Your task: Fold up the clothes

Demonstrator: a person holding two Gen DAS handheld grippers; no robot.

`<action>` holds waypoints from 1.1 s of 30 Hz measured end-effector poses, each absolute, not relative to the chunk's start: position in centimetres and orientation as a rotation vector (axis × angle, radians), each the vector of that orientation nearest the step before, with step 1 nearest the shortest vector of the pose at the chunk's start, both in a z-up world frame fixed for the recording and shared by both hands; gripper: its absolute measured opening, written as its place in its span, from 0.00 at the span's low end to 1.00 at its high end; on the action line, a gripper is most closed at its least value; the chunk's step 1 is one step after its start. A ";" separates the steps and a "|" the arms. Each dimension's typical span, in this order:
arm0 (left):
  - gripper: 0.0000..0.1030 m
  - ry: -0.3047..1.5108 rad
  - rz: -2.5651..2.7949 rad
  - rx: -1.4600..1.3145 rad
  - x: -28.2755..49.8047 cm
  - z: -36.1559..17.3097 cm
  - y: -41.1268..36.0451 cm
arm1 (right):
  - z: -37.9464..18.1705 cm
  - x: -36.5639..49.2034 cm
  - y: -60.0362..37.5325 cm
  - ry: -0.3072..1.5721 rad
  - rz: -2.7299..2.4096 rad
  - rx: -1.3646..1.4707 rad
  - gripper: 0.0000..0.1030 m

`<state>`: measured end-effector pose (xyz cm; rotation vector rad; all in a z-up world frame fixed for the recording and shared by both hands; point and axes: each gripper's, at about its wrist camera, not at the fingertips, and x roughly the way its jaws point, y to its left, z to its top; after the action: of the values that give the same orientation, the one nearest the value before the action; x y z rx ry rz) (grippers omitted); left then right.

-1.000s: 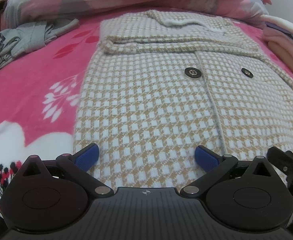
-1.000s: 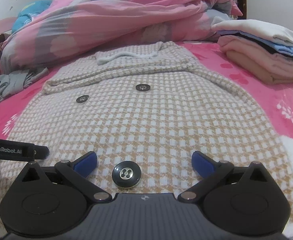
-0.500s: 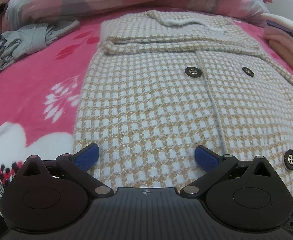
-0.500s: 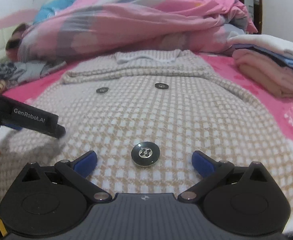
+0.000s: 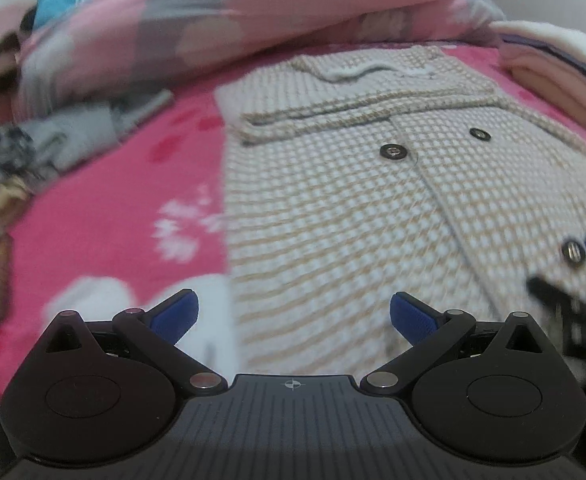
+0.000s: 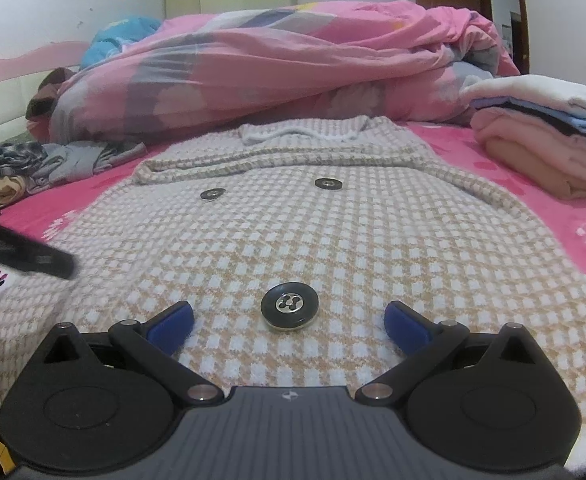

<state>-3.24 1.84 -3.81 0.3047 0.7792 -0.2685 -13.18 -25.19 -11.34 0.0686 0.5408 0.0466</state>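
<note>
Cardigan first: a tan-and-white houndstooth knit cardigan (image 6: pixel 333 240) is lying flat, front up, on a bed covered with a hot-pink floral blanket (image 5: pixel 105 208), hem toward the cameras and white-trimmed neckline (image 6: pixel 297 134) at the far end. Both sleeves look folded across the chest, making a thick band just below the collar. It has big black round buttons with shiny metal centres; one (image 6: pixel 290 307) sits right between the right gripper's blue pads, and two more (image 6: pixel 213 194) (image 6: pixel 328 183) are further up. The knit looks chunky and a bit fuzzy, with a seam-like placket line running down the front in the left wrist view. The left gripper (image 5: pixel 293 312) is over the cardigan's left hem corner, jaws spread wide with nothing between them; that view is pretty motion-blurred. The right gripper (image 6: pixel 289 320) is also spread wide, low over the hem, not clamping anything. Behind the cardigan there's a crumpled pink and grey duvet (image 6: pixel 273 64), a stack of folded clothes (image 6: pixel 545 136) on the right, and a heap of unfolded grey clothes (image 6: pixel 53 164) on the left.
</note>
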 end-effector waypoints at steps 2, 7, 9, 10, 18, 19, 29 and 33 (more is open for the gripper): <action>1.00 0.746 -0.236 0.374 -4.5 -2.3 3.7 | -11.4 -13.3 -25.2 0.530 0.053 0.067 1.00; 1.00 0.575 -0.042 0.631 -6.0 1.8 7.7 | -11.5 -13.2 -25.3 0.519 0.066 0.067 1.00; 1.00 0.480 0.067 0.761 -6.2 3.8 9.3 | -11.5 -13.1 -25.3 0.522 0.068 0.066 1.00; 1.00 0.441 0.117 0.826 -6.2 4.7 10.1 | -11.5 -13.0 -25.3 0.524 0.069 0.064 1.00; 1.00 0.606 0.088 0.659 -4.6 4.2 13.8 | -11.7 -13.0 -25.3 0.511 0.062 0.074 1.00; 1.00 0.660 -0.008 0.530 -4.6 3.0 13.6 | -11.7 -13.0 -25.3 0.511 0.060 0.075 1.00; 1.00 0.704 -0.490 0.031 -7.5 -5.8 7.8 | -11.0 -12.3 -25.3 0.565 0.063 0.069 1.00; 0.98 0.724 -0.520 -0.043 -8.1 -7.3 7.6 | -9.8 -12.9 -25.2 0.519 0.036 0.091 1.00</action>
<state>-8.06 7.62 -7.29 -0.0432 0.7241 -0.5201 -12.88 -25.20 -9.75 0.0910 0.5187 0.0359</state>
